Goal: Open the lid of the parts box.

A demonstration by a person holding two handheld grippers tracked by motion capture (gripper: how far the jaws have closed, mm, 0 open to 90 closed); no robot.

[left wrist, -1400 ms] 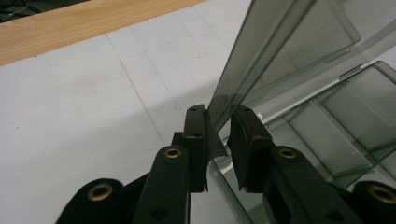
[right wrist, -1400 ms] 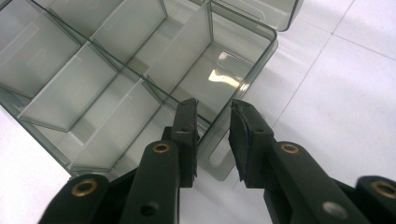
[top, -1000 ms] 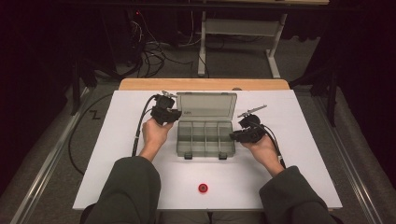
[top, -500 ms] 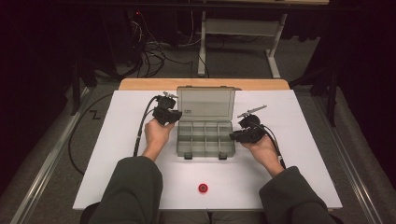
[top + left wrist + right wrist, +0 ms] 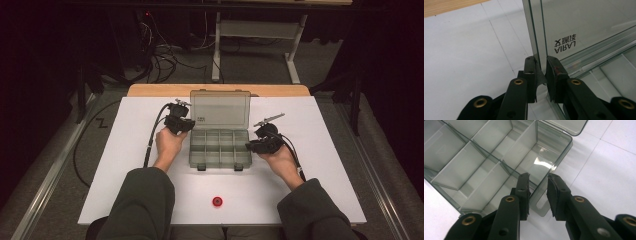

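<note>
Your left hand-held gripper point(image 5: 541, 72) is clamped on the side edge of the upright lid point(image 5: 220, 108), at centre frame in the high view; a slip there drops it shut. Your right hand-held gripper point(image 5: 537, 195) straddles the organizer box point(image 5: 220, 149) wall near its latch tab, seemingly gripping; squeeze unevenly and the box skids across the bench point(image 5: 125, 145).

White tabletop point(image 5: 325, 165) with wooden far edge point(image 5: 150, 90), grey floor point(image 5: 260, 67) — tangled cables point(image 5: 165, 55), dark surroundings
</note>
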